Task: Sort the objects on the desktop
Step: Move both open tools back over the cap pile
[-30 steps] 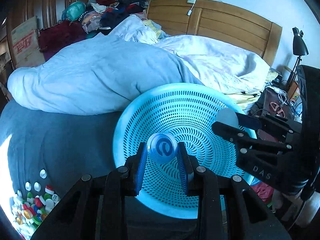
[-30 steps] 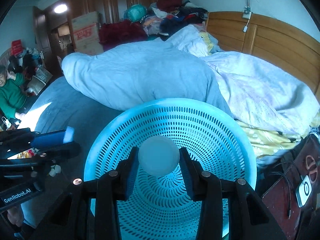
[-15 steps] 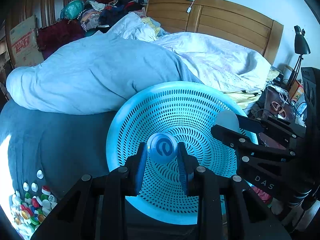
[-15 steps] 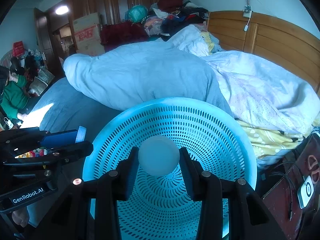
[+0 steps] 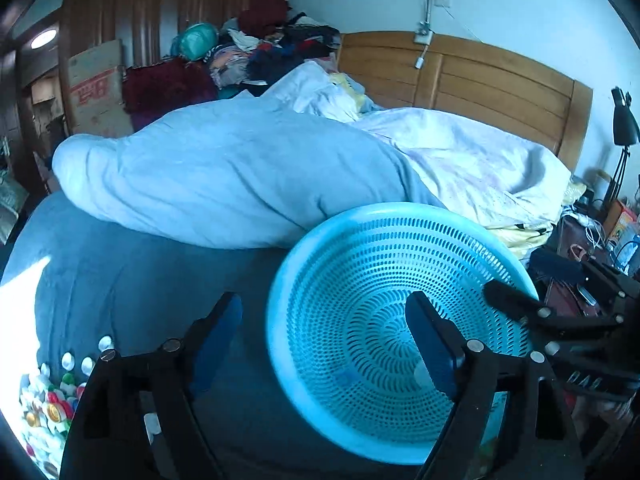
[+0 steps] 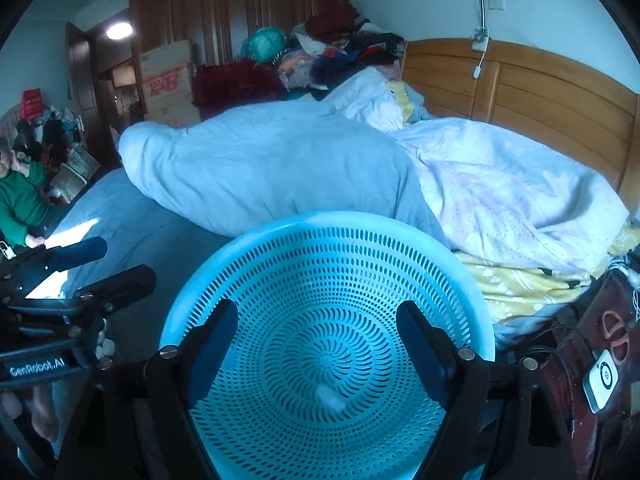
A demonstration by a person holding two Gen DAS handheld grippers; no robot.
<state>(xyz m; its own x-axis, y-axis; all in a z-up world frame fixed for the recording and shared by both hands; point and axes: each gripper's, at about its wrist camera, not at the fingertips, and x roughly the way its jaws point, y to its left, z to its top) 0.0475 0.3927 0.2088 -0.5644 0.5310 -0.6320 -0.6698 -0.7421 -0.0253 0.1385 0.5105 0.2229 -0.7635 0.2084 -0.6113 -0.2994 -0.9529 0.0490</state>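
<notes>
While both hand-held grippers stood released: bottle caps in basket.
Left gripper [image 5: 324,332] and right gripper [image 6: 316,336] gaped empty above the round perforated turquoise plastic basket [image 6: 280,240]; a pale cap [image 6: 330,396] lay blurred below.

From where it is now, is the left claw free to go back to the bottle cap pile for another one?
Probably yes. The left claw is open and holds nothing, and the cap pile lies uncovered on the blue bedspread to its left. The basket and the right claw sit on the other side.
</notes>
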